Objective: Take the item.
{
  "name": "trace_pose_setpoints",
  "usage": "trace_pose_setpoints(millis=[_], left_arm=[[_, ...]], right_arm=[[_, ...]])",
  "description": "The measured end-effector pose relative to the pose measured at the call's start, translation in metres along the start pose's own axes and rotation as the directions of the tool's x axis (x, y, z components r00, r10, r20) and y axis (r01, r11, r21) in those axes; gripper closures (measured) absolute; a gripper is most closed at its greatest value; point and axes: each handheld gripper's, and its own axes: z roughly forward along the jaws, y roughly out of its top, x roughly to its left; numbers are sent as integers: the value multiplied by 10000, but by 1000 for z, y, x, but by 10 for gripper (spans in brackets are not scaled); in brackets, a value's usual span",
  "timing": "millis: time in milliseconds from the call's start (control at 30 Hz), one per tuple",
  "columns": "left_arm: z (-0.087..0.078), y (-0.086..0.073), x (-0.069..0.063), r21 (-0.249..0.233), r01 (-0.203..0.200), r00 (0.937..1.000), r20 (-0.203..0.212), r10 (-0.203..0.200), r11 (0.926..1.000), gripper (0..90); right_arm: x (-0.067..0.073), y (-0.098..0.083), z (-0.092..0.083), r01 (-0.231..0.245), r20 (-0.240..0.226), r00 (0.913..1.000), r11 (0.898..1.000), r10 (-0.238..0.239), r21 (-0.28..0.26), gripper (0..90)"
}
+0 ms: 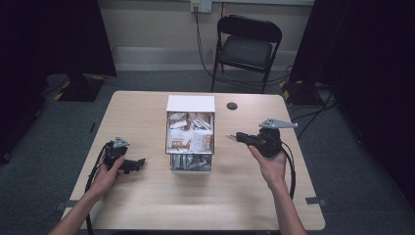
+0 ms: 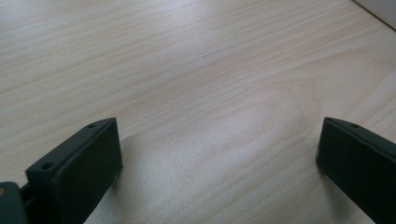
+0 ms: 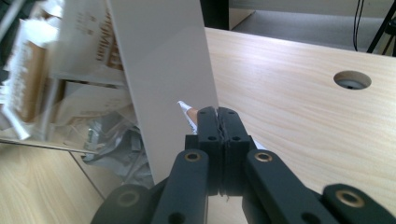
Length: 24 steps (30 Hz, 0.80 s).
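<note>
A white cardboard box [image 1: 190,104] stands open at the middle of the wooden table [image 1: 147,200], holding several white and brown packets [image 1: 190,139] and silvery ones at its near end. My right gripper [image 1: 238,137] hovers just right of the box, shut on a small white and brown packet [image 3: 187,112] whose tip sticks out past the closed jaws toward the box wall [image 3: 163,79]. In the right gripper view, that gripper [image 3: 218,114] sits close beside the wall. My left gripper [image 1: 139,162] rests low on the table left of the box, open, with bare wood between its jaws [image 2: 217,154].
A round cable hole [image 1: 232,105] lies in the tabletop right of the box's far end. A black folding chair [image 1: 247,46] stands beyond the table. Cables trail from both grippers and across the floor at right. Dark curtains flank the room.
</note>
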Motion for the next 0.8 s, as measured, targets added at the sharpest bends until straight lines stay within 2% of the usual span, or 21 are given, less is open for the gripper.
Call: trace_pose_setpoints(millis=[400, 567, 800], left_arm=[[0, 0, 0, 1, -3, 10000, 0, 3, 10000, 0], [0, 0, 0, 1, -3, 10000, -1, 3, 10000, 0], [0, 0, 0, 0, -2, 10000, 0, 2, 10000, 0]], right_arm=[[-12, -13, 21, -175, 44, 9998, 9991, 174, 387, 891], [-17, -24, 33, -207, 173, 9997, 9964, 194, 817, 890], [-20, -31, 48, -186, 126, 9998, 9926, 172, 1201, 890]])
